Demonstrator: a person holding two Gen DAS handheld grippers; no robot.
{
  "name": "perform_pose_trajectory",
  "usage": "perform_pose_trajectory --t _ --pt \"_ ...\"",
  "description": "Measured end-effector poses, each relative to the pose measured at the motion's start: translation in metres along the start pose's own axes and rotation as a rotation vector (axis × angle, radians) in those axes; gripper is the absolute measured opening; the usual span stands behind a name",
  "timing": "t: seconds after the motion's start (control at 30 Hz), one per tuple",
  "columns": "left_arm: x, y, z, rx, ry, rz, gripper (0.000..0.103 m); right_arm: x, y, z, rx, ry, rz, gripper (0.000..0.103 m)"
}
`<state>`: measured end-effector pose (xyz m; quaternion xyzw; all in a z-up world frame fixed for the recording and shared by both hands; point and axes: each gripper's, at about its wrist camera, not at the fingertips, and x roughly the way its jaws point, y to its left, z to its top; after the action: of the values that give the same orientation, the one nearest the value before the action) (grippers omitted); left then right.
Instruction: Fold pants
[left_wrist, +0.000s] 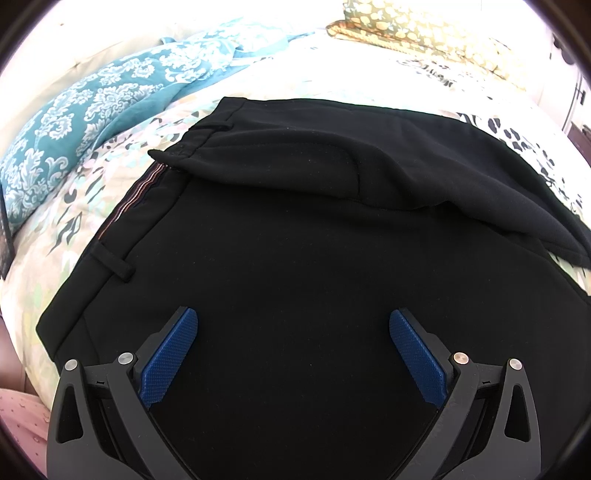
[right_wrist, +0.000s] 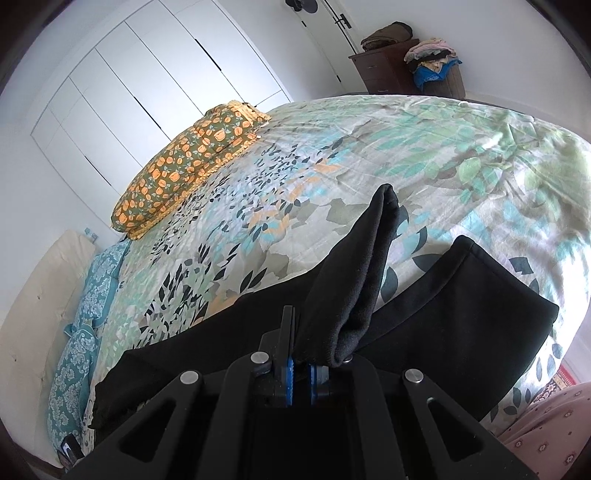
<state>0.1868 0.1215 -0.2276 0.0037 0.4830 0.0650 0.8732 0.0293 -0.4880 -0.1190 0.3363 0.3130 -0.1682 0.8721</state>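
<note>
A: How should the fold be carried through?

B: The black woven pants (left_wrist: 295, 258) are spread on the leaf-printed bed quilt (right_wrist: 406, 147); a leg end is pinched by the right tongs (right_wrist: 300, 380), pressed together; it should be lifted high and laid square on the waistband; the left tongs (left_wrist: 293, 354), spread, are held over the cloth.

A: And the room?

B: White wardrobe doors (right_wrist: 147, 85); an orange-flowered pillow (right_wrist: 184, 162) is seen.
</note>
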Motion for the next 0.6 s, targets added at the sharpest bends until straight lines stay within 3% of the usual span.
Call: perform_pose_trajectory --t 0.1,0.2,0.3,0.43,0.5,0.6 --pt "-0.001 0.000 0.003 0.002 0.015 -0.001 0.103 -0.008 0.008 0.001 0.000 0.001 0.042 0.006" --pt "-0.005 -0.001 0.014 0.007 0.089 -0.034 0.102 -0.020 0.017 0.004 0.002 -0.009 0.091 0.006" --pt "-0.016 -0.005 0.033 -0.034 0.091 -0.171 0.102 -0.032 0.024 0.011 -0.010 -0.019 0.137 0.006" --pt "-0.011 -0.028 0.084 -0.135 0.125 -0.373 0.102 -0.040 0.026 0.017 0.004 -0.014 0.192 0.006" --pt "0.001 -0.040 0.109 -0.179 0.156 -0.430 0.102 -0.043 0.028 0.021 0.001 -0.010 0.216 0.006" --pt "0.029 -0.061 0.148 -0.236 0.200 -0.456 0.102 -0.052 0.031 0.027 -0.008 -0.012 0.256 0.006"
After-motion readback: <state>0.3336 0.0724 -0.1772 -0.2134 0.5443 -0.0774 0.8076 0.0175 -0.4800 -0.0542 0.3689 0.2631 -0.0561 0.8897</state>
